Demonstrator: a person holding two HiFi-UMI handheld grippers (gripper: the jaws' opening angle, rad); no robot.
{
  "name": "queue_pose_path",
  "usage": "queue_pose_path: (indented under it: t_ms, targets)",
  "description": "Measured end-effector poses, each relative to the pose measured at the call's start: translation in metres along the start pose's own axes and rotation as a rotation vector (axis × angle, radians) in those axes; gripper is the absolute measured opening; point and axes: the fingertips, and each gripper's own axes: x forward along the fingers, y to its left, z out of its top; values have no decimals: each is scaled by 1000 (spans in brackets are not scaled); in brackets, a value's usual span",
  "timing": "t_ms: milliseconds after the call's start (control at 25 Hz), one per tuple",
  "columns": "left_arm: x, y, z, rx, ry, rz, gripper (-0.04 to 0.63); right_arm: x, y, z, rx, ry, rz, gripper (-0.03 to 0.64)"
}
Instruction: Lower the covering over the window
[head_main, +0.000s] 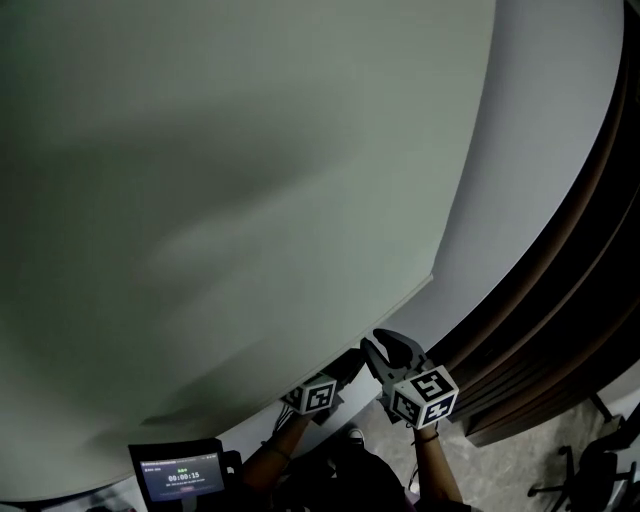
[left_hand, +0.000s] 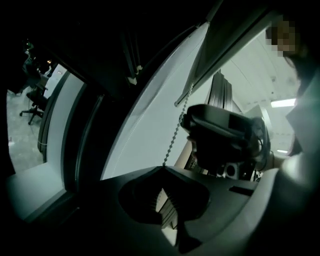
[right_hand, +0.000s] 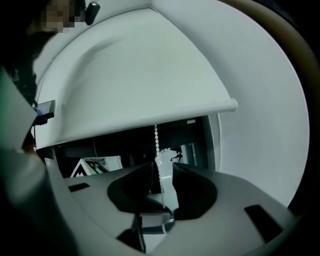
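The pale roller blind (head_main: 220, 200) fills most of the head view, and its bottom corner hangs just above both grippers. In the left gripper view the white bead chain (left_hand: 177, 130) runs down into the meeting tips of my left gripper (left_hand: 162, 168), which is shut on it. My right gripper (right_hand: 162, 167) stands open close beside the left one. The bead chain (right_hand: 157, 140) hangs down through the gap between its jaws, and neither pad presses on it. Above it the blind's bottom bar (right_hand: 150, 120) crosses the right gripper view. In the head view the left gripper (head_main: 345, 368) and right gripper (head_main: 390, 350) sit side by side.
Dark slatted panelling (head_main: 560, 300) runs down the right side. A small screen with a timer (head_main: 180, 475) stands at the lower left. An office chair (head_main: 575, 470) is on the floor at the lower right. The dark window frame (left_hand: 80, 140) lies left of the chain.
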Motion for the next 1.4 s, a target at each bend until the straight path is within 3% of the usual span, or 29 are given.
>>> queue_pose_path:
  t_ms: [200, 240, 360, 600, 800, 920, 1000, 1080, 1280, 1400]
  targets:
    - [0, -11, 8, -14, -21, -26, 3, 13, 5, 55, -105, -82, 20, 98]
    - [-1, -11, 8, -19, -27, -29, 3, 13, 6, 59, -114, -101, 13, 45]
    - [-5, -10, 5, -31, -42, -34, 3, 13, 11, 51, -62, -125, 14, 11]
    - [-15, -3, -23, -72, 57, 9, 3, 20, 7, -14, 76, 22, 8, 9]
    - [-37, 9, -98, -109, 275, 71, 3, 26, 30, -95, 171, 180, 28, 9]
    - [-51, 10, -112, -199, 242, 72, 3, 21, 55, -109, 182, 175, 60, 9]
    - [-53, 8, -114, -173, 245, 66, 3, 17, 64, -105, 190, 157, 71, 17]
    - [-51, 8, -113, -137, 255, 64, 3, 13, 67, -90, 172, 123, 75, 90]
    - [-51, 13, -107, -147, 244, 78, 3, 4, 63, -25, 102, -28, 68, 95]
    - [-51, 14, -112, -141, 245, 75, 3, 11, 64, -5, 21, -52, 75, 93]
